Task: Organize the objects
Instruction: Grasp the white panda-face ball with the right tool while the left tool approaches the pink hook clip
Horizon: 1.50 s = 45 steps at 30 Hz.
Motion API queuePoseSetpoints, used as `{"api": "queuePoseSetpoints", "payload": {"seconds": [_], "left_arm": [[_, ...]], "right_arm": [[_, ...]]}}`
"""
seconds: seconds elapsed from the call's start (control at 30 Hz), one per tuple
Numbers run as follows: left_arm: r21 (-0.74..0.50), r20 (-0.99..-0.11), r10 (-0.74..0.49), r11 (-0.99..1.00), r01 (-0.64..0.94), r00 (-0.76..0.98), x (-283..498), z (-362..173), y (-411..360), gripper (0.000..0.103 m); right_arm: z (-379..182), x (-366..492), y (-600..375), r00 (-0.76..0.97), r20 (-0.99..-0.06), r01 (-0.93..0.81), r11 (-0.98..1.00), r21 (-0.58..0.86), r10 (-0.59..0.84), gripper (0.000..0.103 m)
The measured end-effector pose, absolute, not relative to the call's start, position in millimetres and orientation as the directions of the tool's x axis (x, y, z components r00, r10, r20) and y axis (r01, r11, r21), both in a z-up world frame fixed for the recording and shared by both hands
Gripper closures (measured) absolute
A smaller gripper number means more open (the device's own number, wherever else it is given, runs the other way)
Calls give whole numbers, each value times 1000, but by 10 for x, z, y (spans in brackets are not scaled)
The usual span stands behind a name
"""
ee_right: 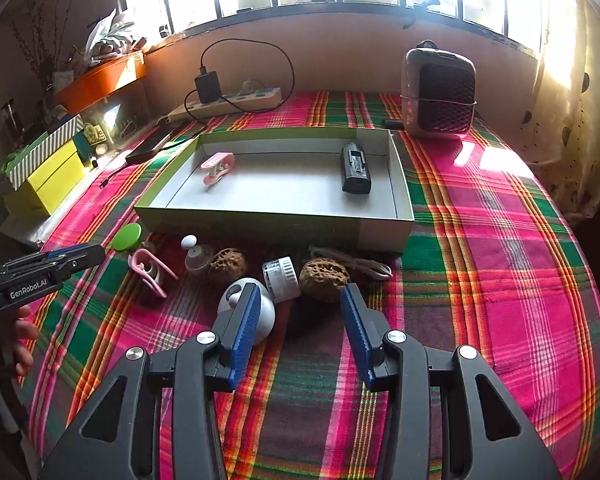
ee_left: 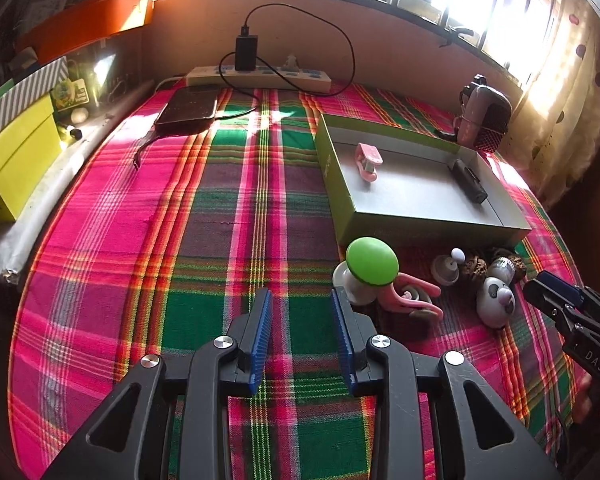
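A shallow green-sided box (ee_right: 276,226) (ee_left: 432,216) on the plaid cloth holds a pink clip (ee_right: 217,167) (ee_left: 367,160) and a black device (ee_right: 355,168) (ee_left: 468,181). In front of it lie a green-topped knob (ee_left: 372,261) (ee_right: 127,237), a pink clip (ee_left: 416,296) (ee_right: 150,270), a small white peg piece (ee_right: 196,254), two brown walnuts (ee_right: 324,276), a white cap (ee_right: 281,276), a white cable (ee_right: 360,264) and a white panda toy (ee_left: 496,300) (ee_right: 244,312). My left gripper (ee_left: 300,300) is open and empty, left of the knob. My right gripper (ee_right: 300,300) is open and empty, over the cap and walnut.
A power strip (ee_left: 260,76) with a black charger and cable lies at the back, a dark power bank (ee_left: 188,110) beside it. A small heater (ee_right: 438,96) stands back right. Yellow boxes (ee_left: 16,152) sit at the left edge.
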State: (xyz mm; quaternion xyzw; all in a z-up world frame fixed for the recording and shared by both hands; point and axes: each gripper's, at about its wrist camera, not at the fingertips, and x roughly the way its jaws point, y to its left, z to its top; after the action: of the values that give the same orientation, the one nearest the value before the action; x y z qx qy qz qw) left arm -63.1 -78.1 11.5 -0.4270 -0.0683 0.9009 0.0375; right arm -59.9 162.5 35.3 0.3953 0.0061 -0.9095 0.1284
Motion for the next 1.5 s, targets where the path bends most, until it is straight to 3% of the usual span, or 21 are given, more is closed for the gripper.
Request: {"api": "queuePoseSetpoints", "payload": {"seconds": [0.87,1.5], "left_arm": [[-243,-744,292,-956,-164,-601,-620,81,-480,72],[-262,-759,335,-942,-209,-557,-745,66,-229,71]], "right_arm": [[124,-660,1269,-579,-775,330,-942,63,-254,60],[105,-729,1287,-576,-782,346,-938,32,-239,59]]}}
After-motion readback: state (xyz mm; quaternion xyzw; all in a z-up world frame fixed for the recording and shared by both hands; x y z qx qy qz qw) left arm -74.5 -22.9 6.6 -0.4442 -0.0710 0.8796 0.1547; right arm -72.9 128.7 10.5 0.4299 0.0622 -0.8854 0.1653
